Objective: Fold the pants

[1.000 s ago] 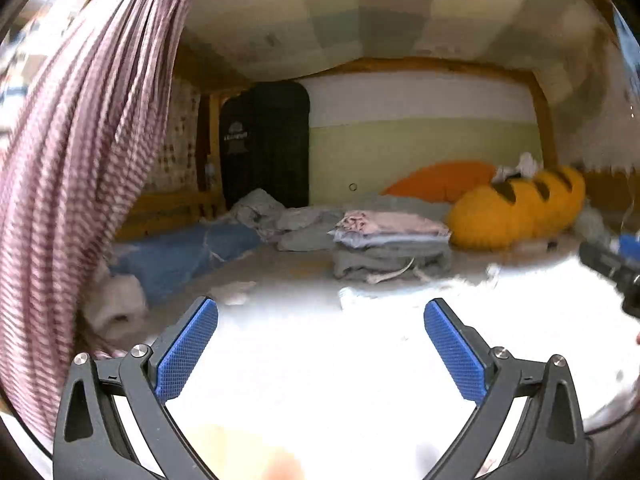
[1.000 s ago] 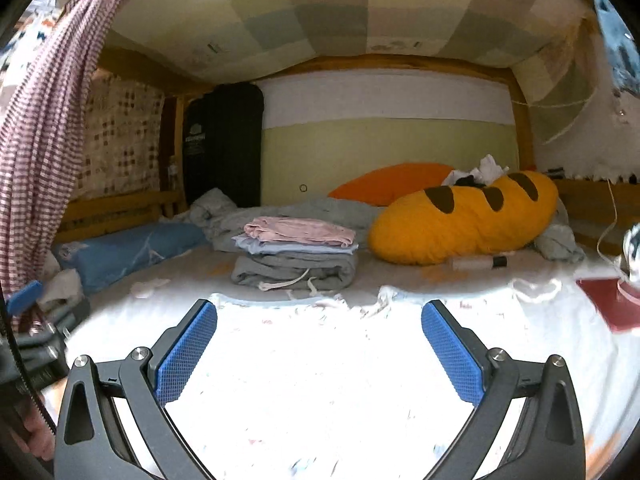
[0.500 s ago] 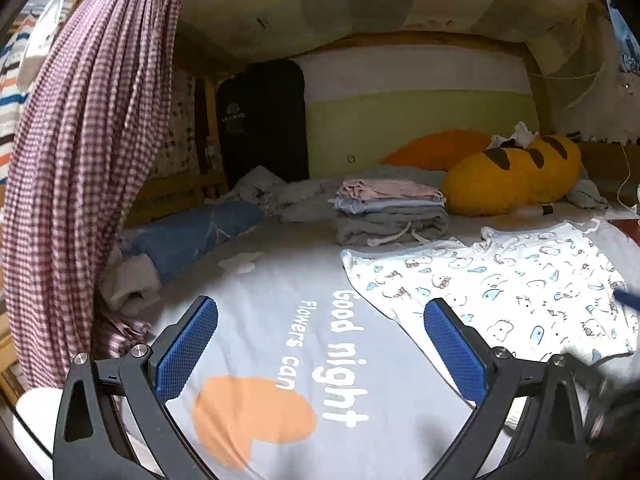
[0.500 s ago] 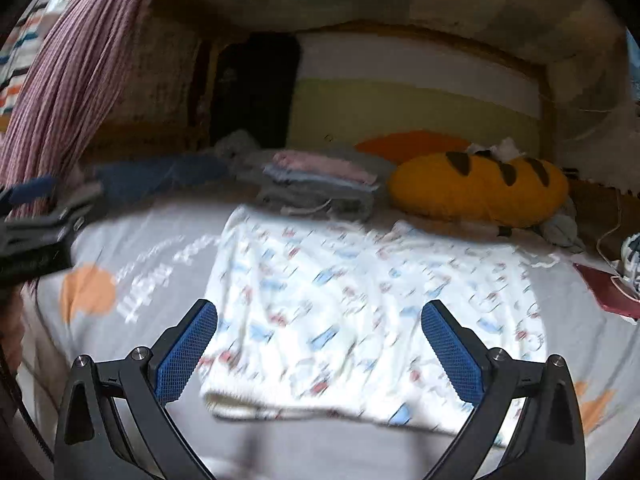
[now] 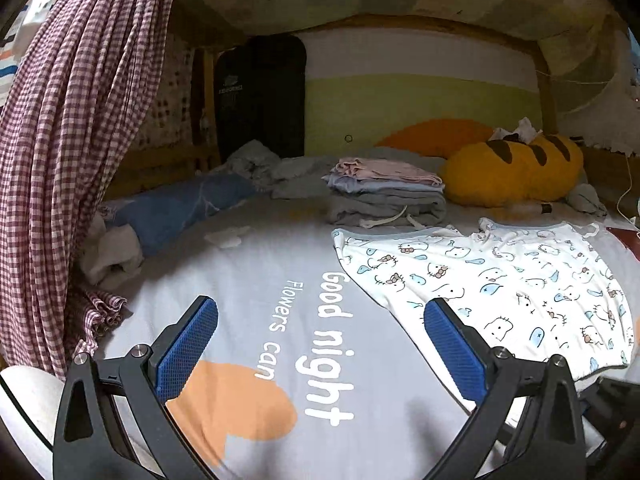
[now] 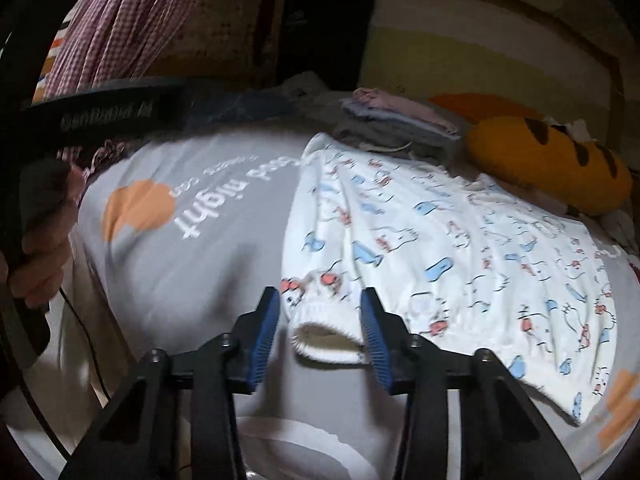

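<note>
White printed pants (image 5: 500, 276) lie spread flat on the grey bedsheet (image 5: 256, 288), right of the "Good night" lettering. In the right wrist view the pants (image 6: 460, 240) stretch away to the right, and a ribbed cuff (image 6: 326, 338) lies between the fingers of my right gripper (image 6: 322, 334). The jaws stand either side of the cuff, partly narrowed but apart from it. My left gripper (image 5: 320, 344) is open and empty, hovering over the bare sheet left of the pants. The left gripper's body and the hand holding it show in the right wrist view (image 6: 40, 184).
A stack of folded clothes (image 5: 386, 196) sits behind the pants. A yellow striped plush pillow (image 5: 516, 172) and orange cushion (image 5: 436, 136) lie at the back right. A checked curtain (image 5: 68, 120) hangs at the left. A blue bundle (image 5: 176, 212) and crumpled clothes lie at the back left.
Both grippers have tipped down and come closer to the bed. The right gripper dropped to the near cuff of the pants and its jaws narrowed around it. The left stays open.
</note>
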Available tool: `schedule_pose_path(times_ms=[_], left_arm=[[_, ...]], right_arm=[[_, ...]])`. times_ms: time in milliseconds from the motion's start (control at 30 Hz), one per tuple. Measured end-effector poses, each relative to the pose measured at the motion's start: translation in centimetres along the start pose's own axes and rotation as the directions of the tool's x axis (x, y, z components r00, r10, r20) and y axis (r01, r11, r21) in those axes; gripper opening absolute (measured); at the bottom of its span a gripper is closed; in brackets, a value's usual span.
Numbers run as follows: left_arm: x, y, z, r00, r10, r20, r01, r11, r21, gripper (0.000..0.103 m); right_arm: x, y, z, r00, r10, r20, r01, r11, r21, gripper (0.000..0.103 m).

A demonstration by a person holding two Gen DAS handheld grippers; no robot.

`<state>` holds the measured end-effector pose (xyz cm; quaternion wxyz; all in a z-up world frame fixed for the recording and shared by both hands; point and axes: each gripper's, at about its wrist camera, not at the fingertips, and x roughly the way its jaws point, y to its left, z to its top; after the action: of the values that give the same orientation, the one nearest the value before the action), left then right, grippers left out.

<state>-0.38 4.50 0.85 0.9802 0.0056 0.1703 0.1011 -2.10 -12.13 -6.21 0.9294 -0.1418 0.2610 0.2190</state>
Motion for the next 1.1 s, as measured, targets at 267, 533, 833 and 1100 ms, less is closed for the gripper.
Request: schedule_pose_path(times_ms=[267, 533, 833, 1100], left_arm=[[0.5, -0.4, -0.2, 1.000, -0.008, -0.013, 0.008, 1.000, 0.006, 0.102], [0.4, -1.0, -0.2, 1.000, -0.005, -0.004, 0.005, 0.999, 0.035, 0.102], [0.7, 0.2, -0.2, 0.999, -0.036, -0.036, 0.034, 0.999, -0.040, 0.102], [1.0, -0.2, 0.4, 0.999, -0.016, -0.037, 0.015, 1.000, -0.016, 0.102]], right_arm=[[1.6, 0.0, -0.9, 0.998, 0.006, -0.067, -0.007, 1.000, -0.009, 0.036], [2.4, 0.6, -1.2, 0.994, -0.063, -0.092, 0.058, 0.997, -0.052, 0.027], [1.3, -1.7, 0.2, 0.996, -0.064, -0.069, 0.070, 0.994, 0.089, 0.010], [0.1, -3.3, 1.7, 0.998, -0.033, -0.045, 0.040, 0.989, 0.146, 0.010]])
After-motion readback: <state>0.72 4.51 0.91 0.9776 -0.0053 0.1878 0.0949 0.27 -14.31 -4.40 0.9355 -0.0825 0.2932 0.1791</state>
